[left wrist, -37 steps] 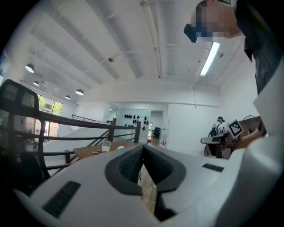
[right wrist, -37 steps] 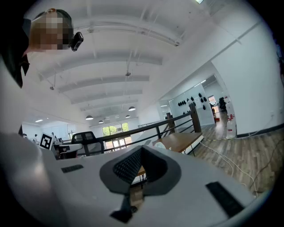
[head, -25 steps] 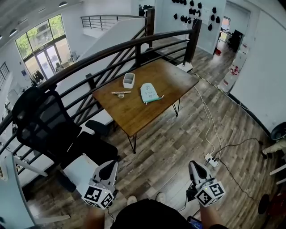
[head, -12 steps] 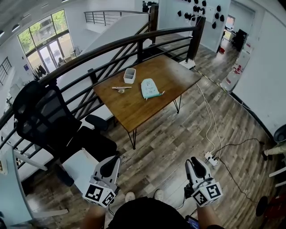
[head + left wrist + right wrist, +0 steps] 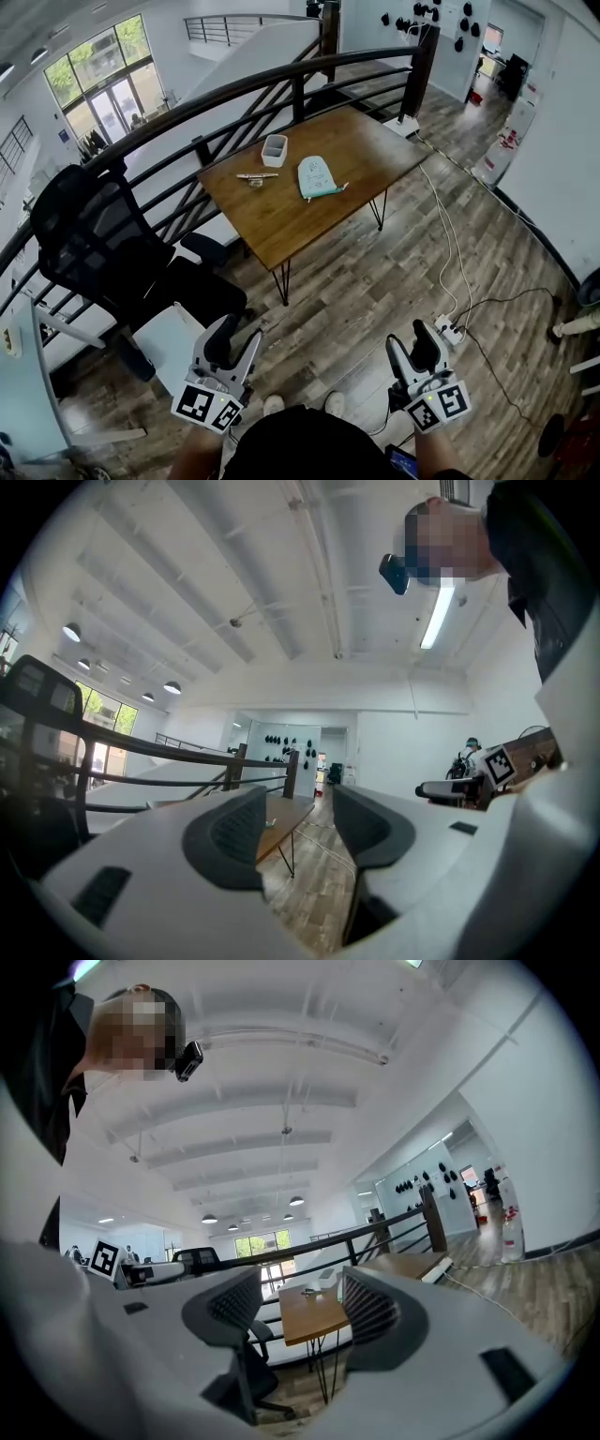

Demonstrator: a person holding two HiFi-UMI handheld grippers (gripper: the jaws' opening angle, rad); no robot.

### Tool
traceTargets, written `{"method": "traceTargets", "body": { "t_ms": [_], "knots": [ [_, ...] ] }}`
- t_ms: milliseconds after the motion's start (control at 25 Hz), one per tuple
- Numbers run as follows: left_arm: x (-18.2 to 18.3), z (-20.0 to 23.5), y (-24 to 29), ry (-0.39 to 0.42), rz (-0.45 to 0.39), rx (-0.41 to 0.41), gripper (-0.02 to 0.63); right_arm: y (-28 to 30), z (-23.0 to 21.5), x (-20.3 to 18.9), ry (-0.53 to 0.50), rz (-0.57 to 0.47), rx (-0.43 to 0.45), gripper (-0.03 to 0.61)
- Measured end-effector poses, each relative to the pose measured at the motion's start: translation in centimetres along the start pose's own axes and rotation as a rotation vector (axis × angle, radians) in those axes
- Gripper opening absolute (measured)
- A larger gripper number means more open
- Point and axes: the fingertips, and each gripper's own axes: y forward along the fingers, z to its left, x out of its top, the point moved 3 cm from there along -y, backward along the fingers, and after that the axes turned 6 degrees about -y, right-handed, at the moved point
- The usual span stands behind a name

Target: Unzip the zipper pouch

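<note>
A person stands on a wooden floor with a tool in each hand, both levelled toward a wooden surface well ahead of them. The left tool has its jaws spread with nothing between them, having just been opening. The right tool likewise stands wide and empty, its jaws also just opened (each tool's own camera shows only the distant room through the gap). The pale green zipper pouch lies flat on the surface, far beyond both tools and touched by neither, roughly ahead of the space between them. Left of the pouch sit a small white container and a slim pen-like item, each apart from it. A black office chair stands ahead and to the left of the left tool, beside a dark curved railing. A white power strip lies on the floor just ahead of the right tool
</note>
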Motion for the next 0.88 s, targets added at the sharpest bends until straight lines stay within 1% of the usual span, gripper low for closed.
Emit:
{"method": "traceTargets", "body": {
  "t_ms": [160,360,480,600,760,880],
  "knots": [
    [0.1,-0.8,0.9,0.015,0.003,0.009,0.231,-0.2,-1.2,0.6,-0.009,-0.027,-0.002,0.258],
    [0.3,-1.7,3.0,0.021,-0.010,0.047,0.278,-0.7,-3.9,1.1,0.008,-0.049,-0.022,0.265],
    [0.1,-2.9,4.6,0.013,-0.027,0.069,0.282,-1.3,-6.3,1.4,0.026,-0.047,-0.018,0.273],
    [-0.2,-4.2,5.7,0.000,-0.029,0.089,0.284,-2.2,-8.2,1.4,0.066,-0.039,-0.003,0.291],
    [-0.5,-5.7,6.5,-0.018,-0.051,0.124,0.284,-3.0,-10.5,1.2,0.051,-0.032,0.000,0.283],
    [-0.8,-6.0,6.9,-0.025,-0.041,0.137,0.284,-3.0,-12.0,0.7,0.066,-0.026,-0.008,0.266]
  ]
}}
